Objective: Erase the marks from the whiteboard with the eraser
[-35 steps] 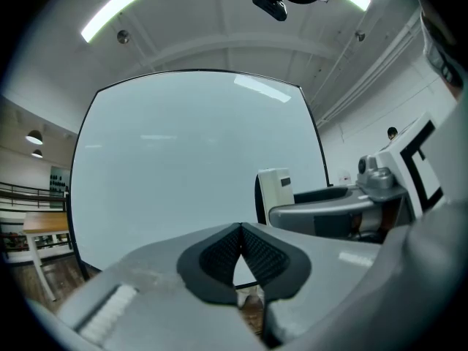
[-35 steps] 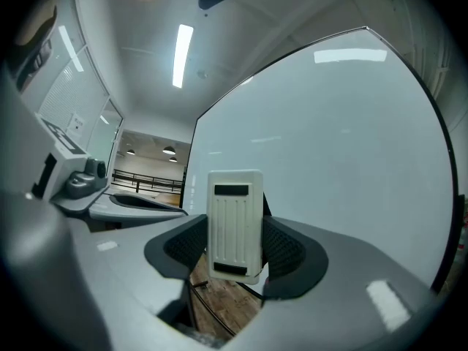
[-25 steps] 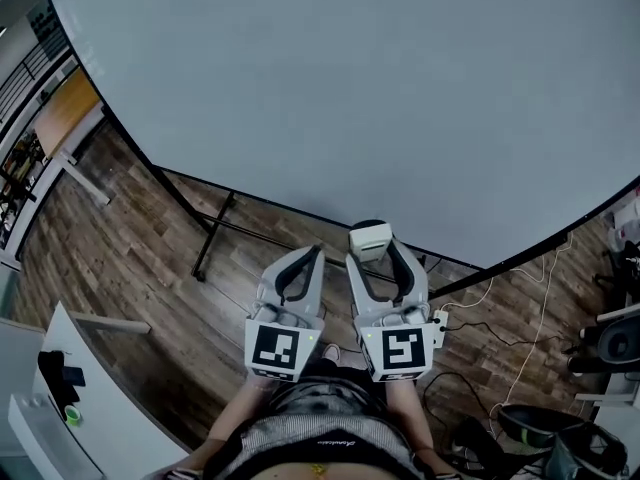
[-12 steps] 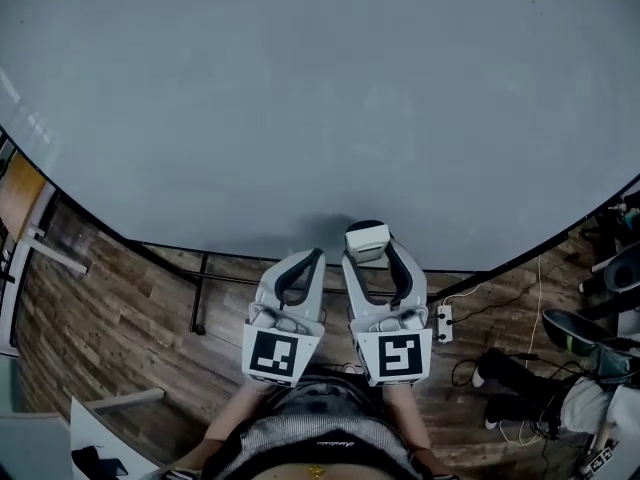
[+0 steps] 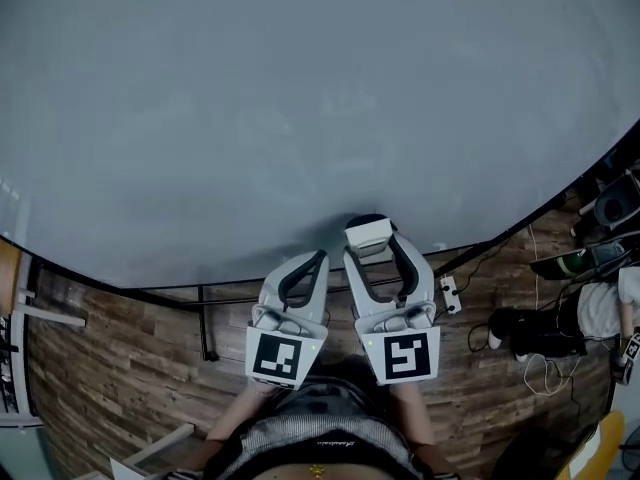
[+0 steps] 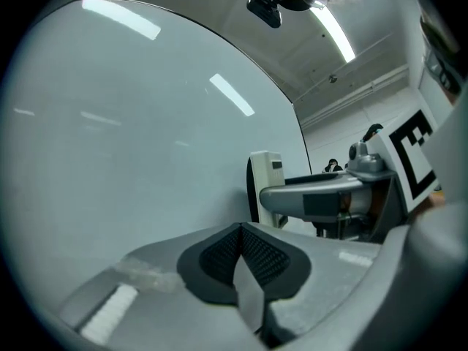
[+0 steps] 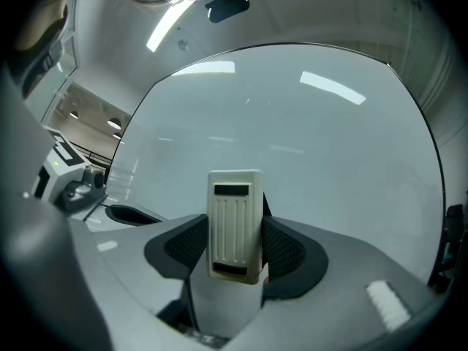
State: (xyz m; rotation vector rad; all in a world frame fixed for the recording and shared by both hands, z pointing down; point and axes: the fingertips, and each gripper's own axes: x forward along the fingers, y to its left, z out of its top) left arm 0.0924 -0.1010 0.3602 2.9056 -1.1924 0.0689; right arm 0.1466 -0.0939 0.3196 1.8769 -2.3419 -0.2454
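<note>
**Ana:** Right gripper view first. What is the right gripper (image 7: 235,254) holding?

**Ben:** A white whiteboard eraser (image 7: 234,218). The two dark pads (image 7: 181,248) squeeze it from both sides. It stands up straight between them.

**Ana:** How far apart are those fingers?

**Ben:** Just as wide as the eraser.

**Ana:** And the left gripper (image 6: 240,262)?

**Ben:** Its pads (image 6: 219,253) are pressed together. Nothing is between them.

**Ana:** Where is the eraser?

**Ben:** The head view shows it at the bottom edge of the big whiteboard (image 5: 300,98). In the left gripper view, its dark side faces the board, very close. I cannot tell if it touches.

**Ana:** And the two grippers?

**Ben:** They are side by side, close together, over the wooden floor (image 5: 120,368).
</note>
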